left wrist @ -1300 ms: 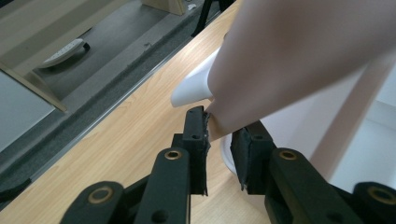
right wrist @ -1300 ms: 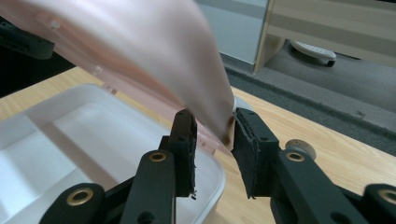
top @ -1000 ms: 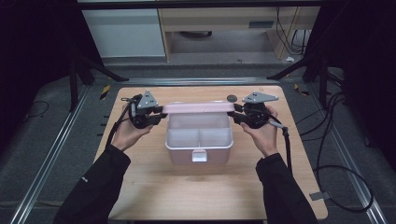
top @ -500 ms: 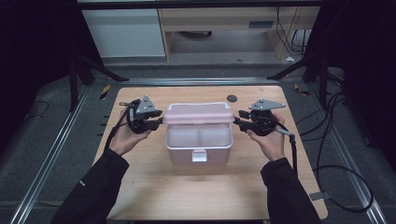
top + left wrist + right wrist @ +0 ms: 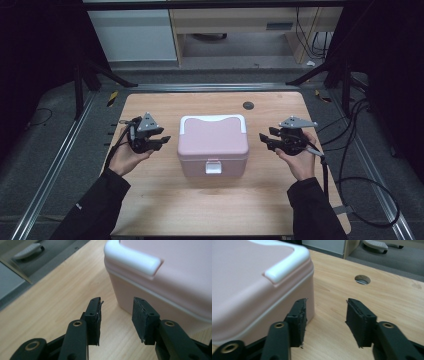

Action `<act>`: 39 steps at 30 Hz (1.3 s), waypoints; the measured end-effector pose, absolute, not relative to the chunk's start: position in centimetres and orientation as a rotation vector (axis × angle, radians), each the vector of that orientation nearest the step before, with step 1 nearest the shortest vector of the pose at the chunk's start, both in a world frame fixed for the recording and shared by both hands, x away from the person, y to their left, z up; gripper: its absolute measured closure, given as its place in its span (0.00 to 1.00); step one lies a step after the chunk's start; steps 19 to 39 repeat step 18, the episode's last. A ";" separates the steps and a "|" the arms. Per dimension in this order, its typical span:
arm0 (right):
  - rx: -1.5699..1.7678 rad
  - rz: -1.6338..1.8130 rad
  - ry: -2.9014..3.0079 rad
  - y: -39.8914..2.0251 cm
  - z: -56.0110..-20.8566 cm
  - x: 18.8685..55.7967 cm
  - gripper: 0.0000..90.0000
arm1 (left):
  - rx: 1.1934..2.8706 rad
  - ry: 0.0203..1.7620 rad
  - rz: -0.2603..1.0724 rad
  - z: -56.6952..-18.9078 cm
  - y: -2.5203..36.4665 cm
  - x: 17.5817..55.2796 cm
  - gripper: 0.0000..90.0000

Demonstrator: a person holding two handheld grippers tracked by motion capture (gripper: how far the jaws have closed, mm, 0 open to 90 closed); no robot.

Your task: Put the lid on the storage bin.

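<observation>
Lid (image 5: 212, 134) sits seated on the pink lunch box (image 5: 213, 162) mid-table (image 5: 165, 210), latch facing the person, so the closing looks finished. Left gripper (image 5: 161, 141) and right gripper (image 5: 265, 140) flank the box, apart from it; jaws have just been opening, nothing between them. Release reads as deliberate.

lidded box (image 5: 213, 142) mid-table (image 5: 210, 210), left gripper (image 5: 162, 141) at its left, right gripper (image 5: 264, 140) at its right
</observation>
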State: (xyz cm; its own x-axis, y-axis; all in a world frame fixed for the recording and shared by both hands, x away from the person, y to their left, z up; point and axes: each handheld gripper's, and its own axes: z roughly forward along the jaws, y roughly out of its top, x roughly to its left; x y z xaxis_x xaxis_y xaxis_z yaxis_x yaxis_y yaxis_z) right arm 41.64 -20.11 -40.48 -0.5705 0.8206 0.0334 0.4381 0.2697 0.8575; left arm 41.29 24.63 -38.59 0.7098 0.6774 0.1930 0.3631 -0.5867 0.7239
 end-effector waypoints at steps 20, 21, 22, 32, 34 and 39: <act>1.308 0.999 2.120 -23.8 -44.8 39.1 0.31 | 2.174 1.114 0.487 -45.8 28.9 39.8 0.29; 1.308 0.999 2.120 -23.8 -44.8 39.1 0.31 | 2.174 1.114 0.487 -45.8 28.9 39.8 0.29; 1.308 0.999 2.120 -23.8 -44.8 39.1 0.31 | 2.174 1.114 0.487 -45.8 28.9 39.8 0.29; 1.308 0.999 2.120 -23.8 -44.8 39.1 0.31 | 2.174 1.114 0.487 -45.8 28.9 39.8 0.29; 1.308 0.999 2.120 -23.8 -44.8 39.1 0.31 | 2.174 1.114 0.487 -45.8 28.9 39.8 0.29; 1.308 0.999 2.120 -23.8 -44.8 39.1 0.31 | 2.174 1.114 0.487 -45.8 28.9 39.8 0.29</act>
